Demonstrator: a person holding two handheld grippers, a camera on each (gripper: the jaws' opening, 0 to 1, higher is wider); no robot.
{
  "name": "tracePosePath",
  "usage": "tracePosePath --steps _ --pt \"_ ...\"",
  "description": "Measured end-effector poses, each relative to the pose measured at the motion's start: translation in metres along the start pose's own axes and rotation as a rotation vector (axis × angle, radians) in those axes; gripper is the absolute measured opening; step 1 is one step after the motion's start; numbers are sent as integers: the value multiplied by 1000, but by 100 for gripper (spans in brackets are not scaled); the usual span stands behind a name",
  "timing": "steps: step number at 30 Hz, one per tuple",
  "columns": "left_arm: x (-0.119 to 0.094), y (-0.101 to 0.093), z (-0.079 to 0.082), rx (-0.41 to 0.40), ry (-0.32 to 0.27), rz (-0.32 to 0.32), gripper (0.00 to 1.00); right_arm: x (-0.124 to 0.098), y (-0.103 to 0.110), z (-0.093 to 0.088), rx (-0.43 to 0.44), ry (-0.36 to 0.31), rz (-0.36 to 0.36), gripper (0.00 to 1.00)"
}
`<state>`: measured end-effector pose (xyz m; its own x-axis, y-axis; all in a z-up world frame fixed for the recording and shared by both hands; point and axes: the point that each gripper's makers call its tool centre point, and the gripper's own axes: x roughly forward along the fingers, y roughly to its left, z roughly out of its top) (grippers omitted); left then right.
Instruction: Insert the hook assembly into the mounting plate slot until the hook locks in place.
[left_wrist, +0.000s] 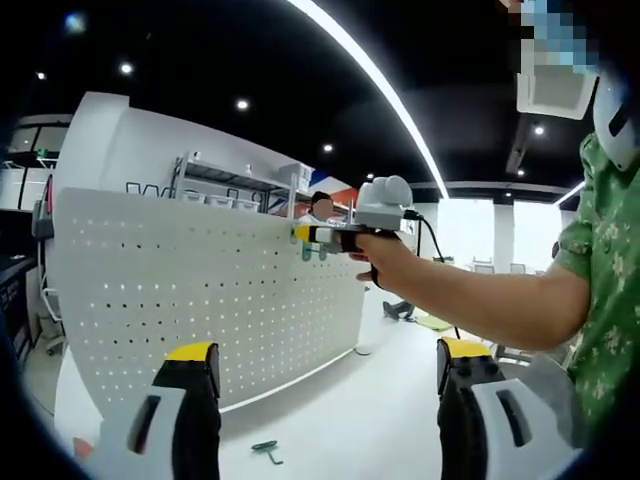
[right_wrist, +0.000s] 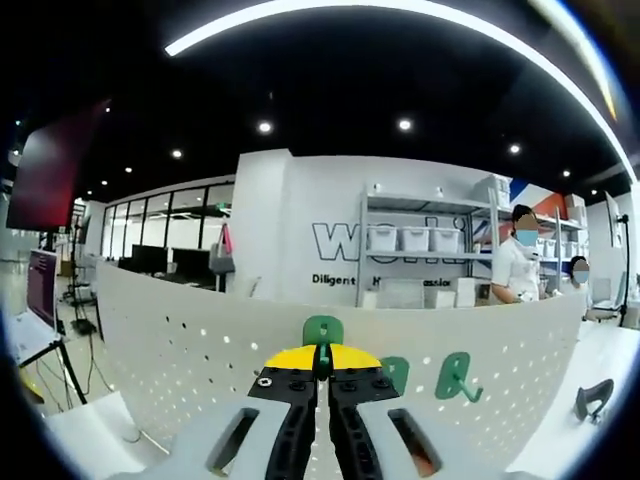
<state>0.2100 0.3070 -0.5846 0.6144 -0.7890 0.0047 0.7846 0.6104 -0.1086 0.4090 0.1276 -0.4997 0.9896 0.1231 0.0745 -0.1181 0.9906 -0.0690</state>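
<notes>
The white pegboard mounting plate (left_wrist: 200, 290) stands upright on the table. In the left gripper view a person's hand holds my right gripper (left_wrist: 303, 234) at the plate's top edge, beside green hooks (left_wrist: 312, 253) hanging there. In the right gripper view my right gripper (right_wrist: 323, 362) is shut on a green hook (right_wrist: 323, 330), held against the plate (right_wrist: 180, 370) near its upper rim. Two more green hooks (right_wrist: 457, 376) hang on the plate just to the right. My left gripper (left_wrist: 327, 352) is open and holds nothing, well back from the plate.
A loose green hook (left_wrist: 266, 453) lies on the white table in front of the plate. A black hook (right_wrist: 595, 398) sits at the plate's far right. Shelving with white bins (right_wrist: 420, 240) and people stand behind. The person's arm (left_wrist: 480, 300) crosses the right side.
</notes>
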Motion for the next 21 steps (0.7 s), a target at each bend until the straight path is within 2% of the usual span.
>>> tracePosePath --steps 21 --pt "-1 5 -2 -7 3 2 89 5 -1 -3 4 3 -6 1"
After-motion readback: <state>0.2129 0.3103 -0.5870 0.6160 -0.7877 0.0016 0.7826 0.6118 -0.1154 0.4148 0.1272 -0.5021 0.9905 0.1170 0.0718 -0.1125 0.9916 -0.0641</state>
